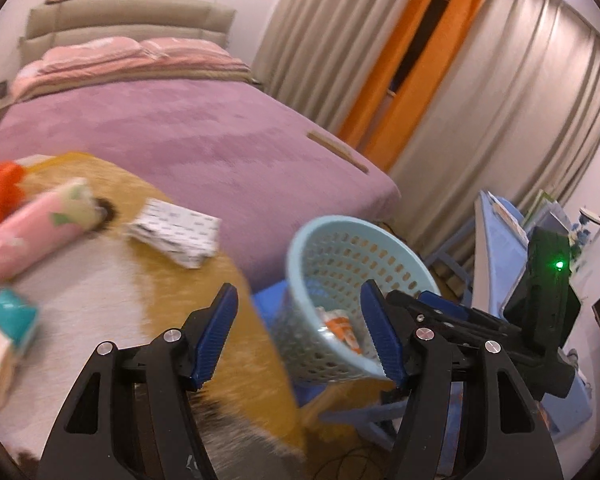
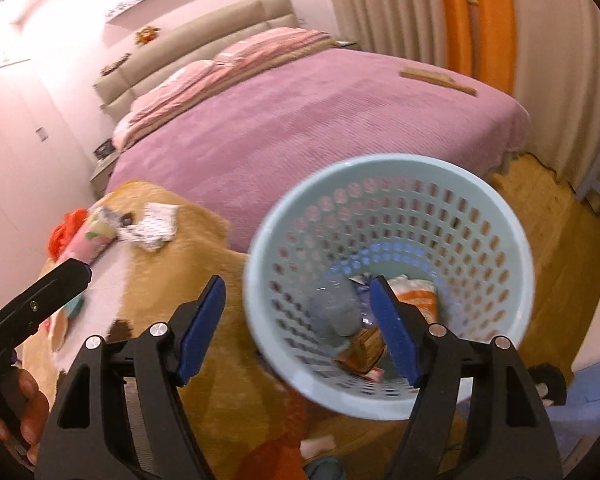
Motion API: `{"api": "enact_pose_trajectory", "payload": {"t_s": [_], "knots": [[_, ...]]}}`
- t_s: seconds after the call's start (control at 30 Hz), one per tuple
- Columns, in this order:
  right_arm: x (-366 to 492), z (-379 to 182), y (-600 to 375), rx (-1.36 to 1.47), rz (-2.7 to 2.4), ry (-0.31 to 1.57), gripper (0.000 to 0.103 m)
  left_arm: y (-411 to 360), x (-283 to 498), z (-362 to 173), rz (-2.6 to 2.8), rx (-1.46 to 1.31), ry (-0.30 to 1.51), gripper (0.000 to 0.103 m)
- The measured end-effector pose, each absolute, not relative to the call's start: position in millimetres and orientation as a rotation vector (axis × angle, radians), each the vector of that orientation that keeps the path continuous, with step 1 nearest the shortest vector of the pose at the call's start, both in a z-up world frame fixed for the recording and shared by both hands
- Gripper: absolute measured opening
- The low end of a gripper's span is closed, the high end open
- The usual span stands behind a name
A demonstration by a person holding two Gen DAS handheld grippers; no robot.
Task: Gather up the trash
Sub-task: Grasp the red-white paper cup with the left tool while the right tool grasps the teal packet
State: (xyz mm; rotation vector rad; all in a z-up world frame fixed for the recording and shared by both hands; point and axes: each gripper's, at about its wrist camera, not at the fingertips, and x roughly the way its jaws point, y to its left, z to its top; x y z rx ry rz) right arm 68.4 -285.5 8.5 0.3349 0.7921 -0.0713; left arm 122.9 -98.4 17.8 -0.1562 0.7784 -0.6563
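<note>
Both my claws — left (image 1: 300, 336) and right (image 2: 298, 330) — gape apart, holding nothing, above a pale blue basket (image 2: 512, 236) with wrappers (image 2: 418, 294) inside

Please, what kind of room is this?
Most likely a home bedroom: a large bed with a purple cover and pink pillows, long curtains, and a light blue wastebasket standing beside the bed.

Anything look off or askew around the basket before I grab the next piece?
Yes: the pale blue perforated plastic basket is tipped, its mouth facing the cameras, with wrappers pooled inside. On the yellow blanket, a crumpled white printed paper is uncollected. Left gripper and right gripper are open, empty.
</note>
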Motion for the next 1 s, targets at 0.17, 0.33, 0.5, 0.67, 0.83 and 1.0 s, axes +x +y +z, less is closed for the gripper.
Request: {"api": "enact_pose_trajectory", "payload": {"t_s": [0.17, 0.33, 0.5, 0.67, 0.83, 1.0], "knots": [[72.8, 21.0, -250.3, 0.293, 0.010, 0.764, 0.071, -55.0, 110.4, 26.6, -0.566, -0.161, 0.735, 0.062], [82.5, 28.1, -206.5, 0.239, 0.092, 0.756, 0.071, -9.9, 102.2, 25.0, -0.448, -0.167, 0.732, 0.062], [92.3, 29.8, -163.3, 0.162, 0.146, 0.764, 0.071, 47.4, 97.1, 10.3, -0.303, -0.195, 0.755, 0.062], [99.7, 32.4, -126.1, 0.106, 0.206, 0.759, 0.071, 91.1, 97.0, 1.1, -0.204, -0.237, 0.765, 0.062], [110.6, 33.5, -86.0, 0.045, 0.276, 0.762, 0.071, 125.2, 102.5, -11.6, -0.133, -0.277, 0.792, 0.062], [121.0, 29.5, -59.2, 0.021, 0.327, 0.779, 0.071, 141.9, 113.1, -16.1, -0.134, -0.305, 0.815, 0.069]]}}
